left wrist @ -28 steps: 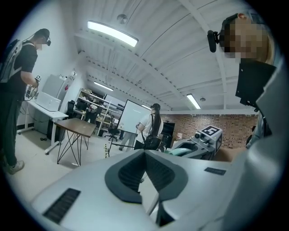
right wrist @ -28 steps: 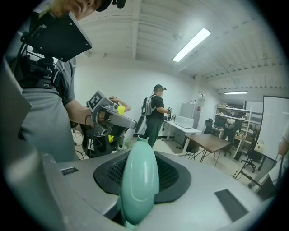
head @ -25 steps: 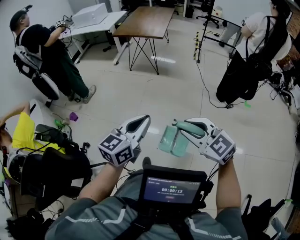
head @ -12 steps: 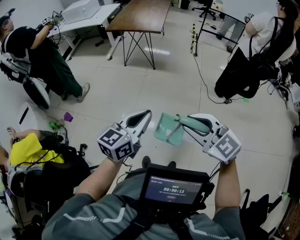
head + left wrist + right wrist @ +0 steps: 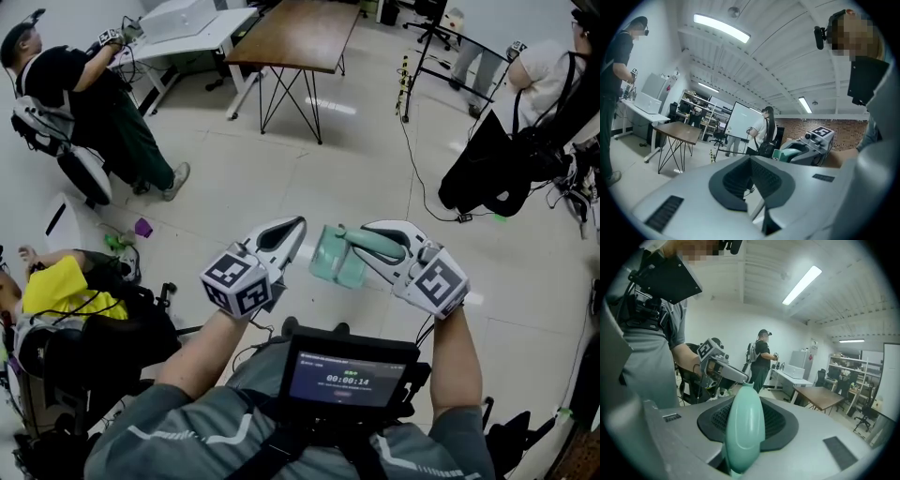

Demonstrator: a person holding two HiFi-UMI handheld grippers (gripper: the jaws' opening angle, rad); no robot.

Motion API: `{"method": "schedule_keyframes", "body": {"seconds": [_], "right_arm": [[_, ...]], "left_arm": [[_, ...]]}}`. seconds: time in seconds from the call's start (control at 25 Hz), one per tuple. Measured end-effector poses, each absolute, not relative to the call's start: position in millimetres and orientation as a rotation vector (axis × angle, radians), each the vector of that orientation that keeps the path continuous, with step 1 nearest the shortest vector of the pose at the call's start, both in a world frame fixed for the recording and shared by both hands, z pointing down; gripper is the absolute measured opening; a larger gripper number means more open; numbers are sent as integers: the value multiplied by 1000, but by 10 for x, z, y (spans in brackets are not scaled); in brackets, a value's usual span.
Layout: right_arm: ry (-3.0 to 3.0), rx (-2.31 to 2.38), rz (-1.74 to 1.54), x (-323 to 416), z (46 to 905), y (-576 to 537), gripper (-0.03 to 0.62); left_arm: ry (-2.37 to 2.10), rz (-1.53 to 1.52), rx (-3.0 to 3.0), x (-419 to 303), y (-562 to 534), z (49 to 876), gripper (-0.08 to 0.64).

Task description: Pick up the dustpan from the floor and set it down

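Observation:
A mint-green dustpan (image 5: 332, 259) hangs in the air over the pale tiled floor, between my two grippers. My right gripper (image 5: 351, 234) is shut on its rounded handle (image 5: 745, 426), and the pan dangles below and to the left of the jaws. My left gripper (image 5: 294, 228) is level with it on the left, a short way from the pan and not touching it. Its jaws stand shut with nothing between them. The left gripper view shows the right gripper (image 5: 806, 148) with the green handle in it.
A wooden table (image 5: 298, 34) on thin black legs and a white desk (image 5: 190, 21) stand far ahead. One person stands at the left (image 5: 86, 101), another sits low at the left (image 5: 58, 289), a third stands at the right (image 5: 530, 122). A cable (image 5: 412, 178) trails over the floor.
Both grippers have travelled level across the room side by side, and the room behind them has shifted. The dustpan stays in the right gripper and has swung a little.

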State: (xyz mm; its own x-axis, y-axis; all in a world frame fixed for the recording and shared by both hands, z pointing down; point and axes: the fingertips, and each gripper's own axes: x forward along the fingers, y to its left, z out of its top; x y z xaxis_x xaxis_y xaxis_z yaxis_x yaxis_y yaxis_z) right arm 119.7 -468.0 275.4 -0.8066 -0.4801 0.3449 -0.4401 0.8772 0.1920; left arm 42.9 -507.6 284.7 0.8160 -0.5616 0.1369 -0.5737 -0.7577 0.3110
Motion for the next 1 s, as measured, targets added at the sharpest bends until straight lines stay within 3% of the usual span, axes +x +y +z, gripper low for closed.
{"method": "schedule_keyframes", "body": {"seconds": [0.52,1.0], "right_arm": [[-2662,666,-149,1279,3184,-4953,143],[-2634,625,-2,1526,4581,-5711,143]], "left_arm": [[-857,83,2607,566,-5391,3347,17],[-885,168,2571,900,-6211,4545,17]]}}
